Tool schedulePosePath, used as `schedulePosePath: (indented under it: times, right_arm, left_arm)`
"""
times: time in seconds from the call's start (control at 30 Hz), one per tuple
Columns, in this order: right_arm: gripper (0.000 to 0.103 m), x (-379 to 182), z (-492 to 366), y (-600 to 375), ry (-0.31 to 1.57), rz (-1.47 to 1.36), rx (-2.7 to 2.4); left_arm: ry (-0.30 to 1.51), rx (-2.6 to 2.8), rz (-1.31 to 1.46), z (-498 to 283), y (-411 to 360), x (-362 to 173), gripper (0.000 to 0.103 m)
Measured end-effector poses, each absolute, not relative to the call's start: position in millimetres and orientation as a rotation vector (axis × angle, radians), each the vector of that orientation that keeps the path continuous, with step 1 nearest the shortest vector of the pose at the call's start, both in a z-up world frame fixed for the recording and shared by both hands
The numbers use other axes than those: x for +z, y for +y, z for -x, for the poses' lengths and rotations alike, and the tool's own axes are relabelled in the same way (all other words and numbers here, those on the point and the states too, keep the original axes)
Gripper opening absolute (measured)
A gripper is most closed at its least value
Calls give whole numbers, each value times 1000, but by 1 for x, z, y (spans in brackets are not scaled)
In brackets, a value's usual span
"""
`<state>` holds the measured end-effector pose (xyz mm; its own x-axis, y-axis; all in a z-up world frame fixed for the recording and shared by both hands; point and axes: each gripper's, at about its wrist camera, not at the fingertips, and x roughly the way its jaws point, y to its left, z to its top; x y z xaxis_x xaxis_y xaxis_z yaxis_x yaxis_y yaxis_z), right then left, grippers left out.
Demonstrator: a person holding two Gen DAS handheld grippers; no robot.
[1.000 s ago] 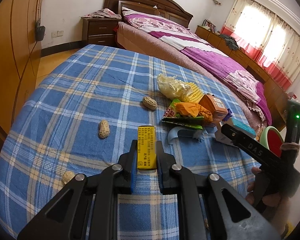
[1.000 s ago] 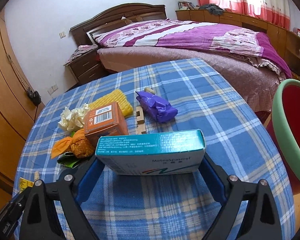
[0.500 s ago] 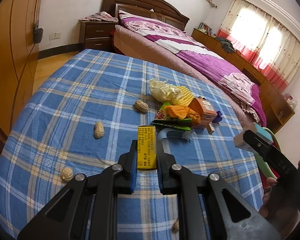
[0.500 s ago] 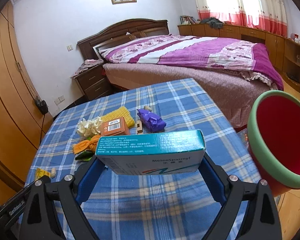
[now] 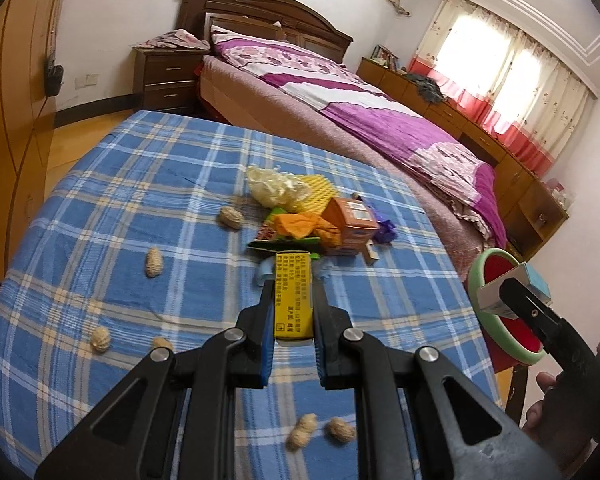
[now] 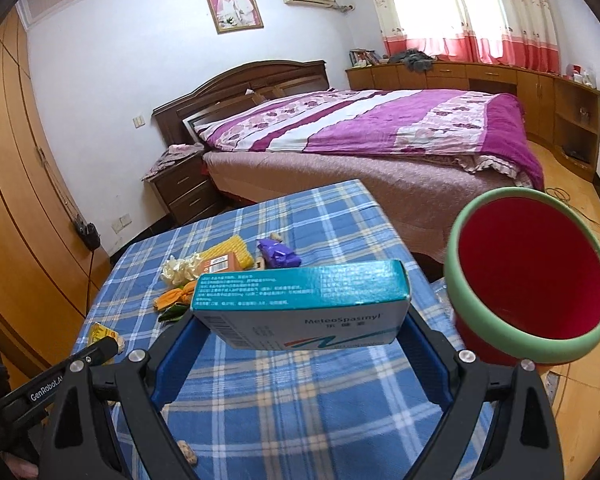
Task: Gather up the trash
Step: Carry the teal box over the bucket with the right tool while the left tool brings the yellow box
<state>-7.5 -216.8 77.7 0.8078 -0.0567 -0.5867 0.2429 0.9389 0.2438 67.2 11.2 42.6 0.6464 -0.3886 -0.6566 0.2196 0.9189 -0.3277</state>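
Yellow box print: too small to read.
Blue scrap: mostly hidden behind the left gripper and its box.
Peanuts at near edge: blurred.
Red bin: base hidden; partly covered by the right gripper in the left view.
Green wrapper: largely buried under the orange wrapper.

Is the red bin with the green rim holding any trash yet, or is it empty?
Empty as far as visible: the right wrist view looks into the bin and shows only bare red wall; its bottom is hidden behind the near rim.
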Motion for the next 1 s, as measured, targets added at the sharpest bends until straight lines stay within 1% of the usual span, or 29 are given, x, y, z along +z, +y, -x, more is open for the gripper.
schedulePosePath:
  times: [0.57, 1.0]
  right_arm:
    - [94, 91, 48, -261, 563, -348, -230]
    - [94, 100, 72, -299, 519, -374, -286]
  left_arm:
    - [810, -449, 194, -57, -28, 57, 16]
    - [820, -549, 135, -49, -79, 70, 16]
